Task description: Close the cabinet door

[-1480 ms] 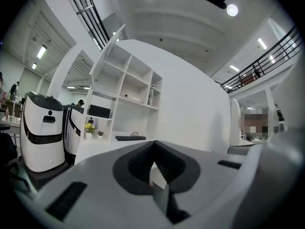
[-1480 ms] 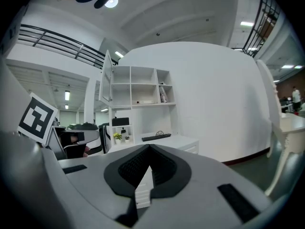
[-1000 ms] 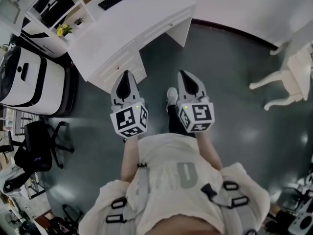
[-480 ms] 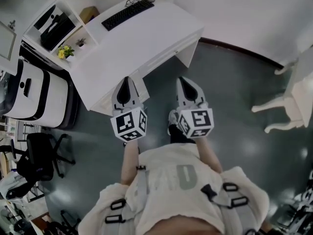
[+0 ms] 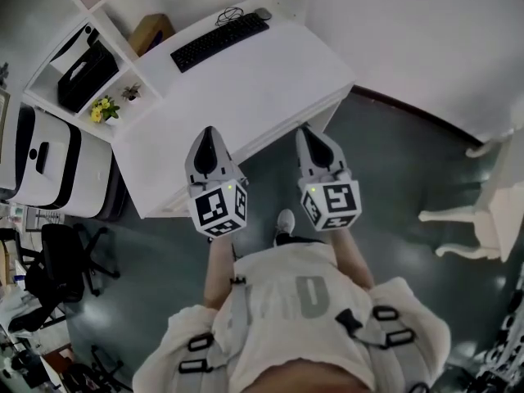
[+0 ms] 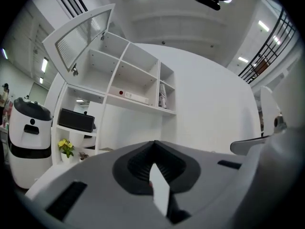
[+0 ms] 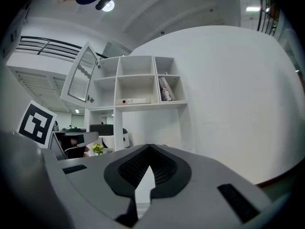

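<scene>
Left hand-held gripper (image 5: 208, 133) and right hand-held gripper (image 5: 304, 130) are pointing level, side by side at bench (image 5: 254, 80) edge, jaws closed, empty. Cabinet door (image 6: 80, 38) is standing open at 10 o'clock.

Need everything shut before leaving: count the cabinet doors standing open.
1: the glass-paned door, swung outward at the shelf unit's upper left. Other visible compartments have no doors; lower ones may be hidden.

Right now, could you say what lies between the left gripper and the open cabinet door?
The white desk, keyboard on top, stands before the left gripper in the head view.
</scene>
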